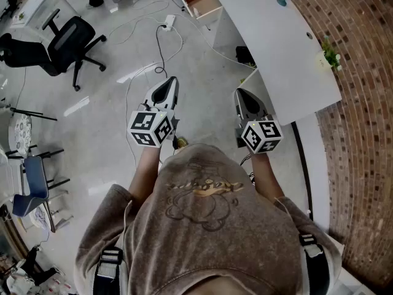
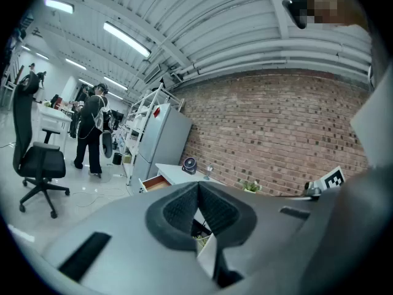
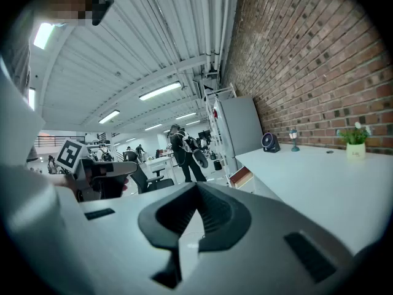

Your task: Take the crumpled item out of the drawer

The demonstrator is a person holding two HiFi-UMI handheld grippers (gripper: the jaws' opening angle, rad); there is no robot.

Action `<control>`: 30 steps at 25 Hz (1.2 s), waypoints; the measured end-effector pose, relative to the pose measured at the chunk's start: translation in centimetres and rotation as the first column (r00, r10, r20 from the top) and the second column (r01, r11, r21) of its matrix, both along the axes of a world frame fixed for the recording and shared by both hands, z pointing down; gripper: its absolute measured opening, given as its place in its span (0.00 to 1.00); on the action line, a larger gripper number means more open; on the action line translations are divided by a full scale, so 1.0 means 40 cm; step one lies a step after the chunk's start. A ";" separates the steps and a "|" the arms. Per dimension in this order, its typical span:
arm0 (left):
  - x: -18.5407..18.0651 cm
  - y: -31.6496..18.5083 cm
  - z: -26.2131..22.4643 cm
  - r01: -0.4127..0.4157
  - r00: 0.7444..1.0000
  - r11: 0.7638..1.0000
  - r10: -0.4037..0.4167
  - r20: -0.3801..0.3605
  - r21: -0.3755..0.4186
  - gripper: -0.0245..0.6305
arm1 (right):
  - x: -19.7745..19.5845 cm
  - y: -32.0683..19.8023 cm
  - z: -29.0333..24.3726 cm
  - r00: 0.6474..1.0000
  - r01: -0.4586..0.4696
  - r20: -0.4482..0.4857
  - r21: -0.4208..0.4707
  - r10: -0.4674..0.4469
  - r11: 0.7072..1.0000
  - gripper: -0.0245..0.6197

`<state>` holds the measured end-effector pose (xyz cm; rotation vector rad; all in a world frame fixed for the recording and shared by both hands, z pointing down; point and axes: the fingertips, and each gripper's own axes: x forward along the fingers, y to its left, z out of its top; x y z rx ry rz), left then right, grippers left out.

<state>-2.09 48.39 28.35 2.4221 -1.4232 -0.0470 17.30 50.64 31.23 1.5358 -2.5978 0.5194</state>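
While the drawer (image 1: pixel 202 3) at the far end of the table (image 1: pixel 264 35) stands open, the left gripper (image 2: pixel 198 186) and right gripper (image 3: pixel 196 187) are closed, empty and well apart from it, so approach and pickup remain; crumpled item not visible.

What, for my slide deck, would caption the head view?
Person holds left gripper and right gripper, both shut, beside a white desk with an open drawer.

Two grippers (image 1: pixel 168 85) (image 1: pixel 244 97); one drawer (image 1: pixel 202 3); one desk (image 1: pixel 276 42).
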 end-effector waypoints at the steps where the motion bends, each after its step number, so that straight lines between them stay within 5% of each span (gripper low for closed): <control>1: 0.000 -0.001 0.001 -0.001 1.000 1.000 0.001 0.000 -0.001 0.05 | -0.001 -0.001 -0.001 1.000 0.001 -0.004 0.002 -0.001 1.000 0.03; 30: -0.136 -0.141 0.042 -0.095 0.995 0.995 0.095 -0.007 -0.006 0.05 | -0.174 -0.123 0.051 0.999 -0.038 0.010 -0.022 0.038 0.999 0.03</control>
